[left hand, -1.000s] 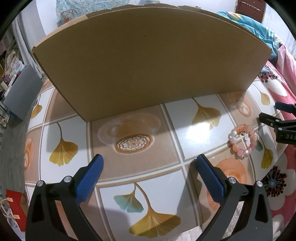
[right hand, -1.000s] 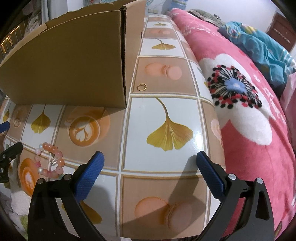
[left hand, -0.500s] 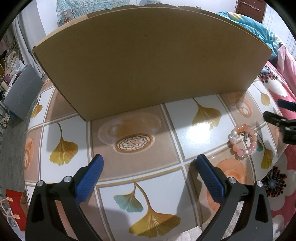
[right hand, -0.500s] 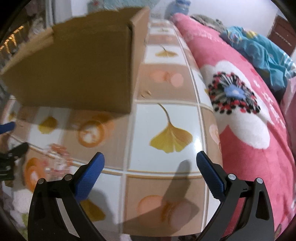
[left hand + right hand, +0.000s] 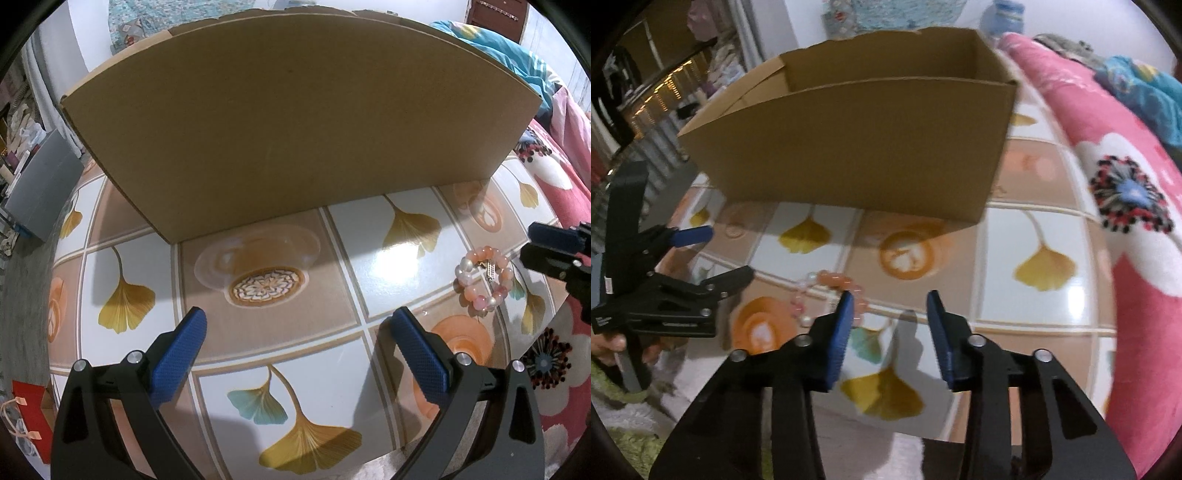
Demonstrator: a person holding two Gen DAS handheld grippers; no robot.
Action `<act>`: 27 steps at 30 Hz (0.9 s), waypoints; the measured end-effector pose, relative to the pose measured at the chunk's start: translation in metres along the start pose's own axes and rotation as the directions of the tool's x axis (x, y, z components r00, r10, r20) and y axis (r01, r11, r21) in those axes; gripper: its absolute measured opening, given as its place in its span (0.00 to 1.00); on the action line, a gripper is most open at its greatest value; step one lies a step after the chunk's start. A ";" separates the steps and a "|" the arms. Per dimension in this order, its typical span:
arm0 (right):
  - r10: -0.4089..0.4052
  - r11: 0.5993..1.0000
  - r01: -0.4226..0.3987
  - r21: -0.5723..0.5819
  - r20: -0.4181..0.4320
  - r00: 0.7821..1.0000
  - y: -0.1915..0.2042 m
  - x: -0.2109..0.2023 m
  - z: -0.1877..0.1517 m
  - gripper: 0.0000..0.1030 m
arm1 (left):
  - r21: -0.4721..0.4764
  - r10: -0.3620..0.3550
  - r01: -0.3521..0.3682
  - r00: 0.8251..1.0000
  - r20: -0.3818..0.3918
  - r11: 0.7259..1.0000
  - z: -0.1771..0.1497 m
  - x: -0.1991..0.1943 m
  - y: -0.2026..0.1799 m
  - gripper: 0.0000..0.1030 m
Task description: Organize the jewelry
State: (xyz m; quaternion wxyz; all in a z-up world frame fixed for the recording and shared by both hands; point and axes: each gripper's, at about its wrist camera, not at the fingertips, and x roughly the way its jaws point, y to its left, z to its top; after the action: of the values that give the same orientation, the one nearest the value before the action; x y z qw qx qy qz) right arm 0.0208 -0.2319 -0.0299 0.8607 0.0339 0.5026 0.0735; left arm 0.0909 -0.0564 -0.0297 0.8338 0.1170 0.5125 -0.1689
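A bracelet of pink and pearl beads lies on the ginkgo-patterned table top, right of my left gripper, which hovers open and empty. An open cardboard box stands behind. In the right wrist view the bracelet lies just left of my right gripper, partly behind its left finger. Those jaws are closing with nothing between them. The right gripper shows at the right edge of the left view, beside the bracelet.
A clear plastic dish sits on the table against the box front. A pink flowered blanket lines the table's right side. The left gripper and the hand holding it are at the left. A grey box is off the table's left.
The right gripper swung left toward the bracelet and its jaws narrowed a lot. The left gripper stayed put and open.
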 end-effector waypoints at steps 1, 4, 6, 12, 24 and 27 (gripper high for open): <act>0.006 1.000 -0.006 -0.007 -0.006 1.000 0.002 0.002 0.001 0.30 | 0.002 -0.001 0.001 1.000 0.000 1.000 0.001 0.001 0.000 0.96; 0.016 0.999 -0.018 -0.041 -0.031 0.999 0.010 0.009 0.003 0.25 | 0.009 -0.006 0.006 1.000 -0.001 1.000 0.002 0.004 0.001 0.96; 0.015 0.998 -0.018 -0.054 -0.047 0.999 0.013 0.012 0.002 0.18 | 0.014 -0.010 0.010 1.000 -0.005 1.000 0.003 0.004 0.001 0.96; -0.006 0.995 -0.002 -0.095 -0.080 0.997 0.021 0.023 0.003 0.12 | 0.024 -0.016 0.017 1.000 -0.004 1.000 0.003 0.006 0.001 0.96; 0.111 0.992 -0.113 -0.052 -0.037 0.993 0.038 0.007 0.018 0.07 | 0.047 -0.029 0.029 1.000 0.001 0.998 -0.002 0.002 0.002 0.96; 0.143 0.989 -0.144 -0.039 -0.022 0.989 0.040 0.002 0.024 0.07 | 0.055 -0.033 0.033 0.999 0.000 0.998 -0.002 0.003 0.002 0.96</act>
State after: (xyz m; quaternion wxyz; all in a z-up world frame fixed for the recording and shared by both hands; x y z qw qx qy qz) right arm 0.0388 -0.1915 -0.0143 0.8488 0.0518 0.5055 0.1458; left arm 0.0915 -0.0538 -0.0327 0.8277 0.1312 0.5090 -0.1965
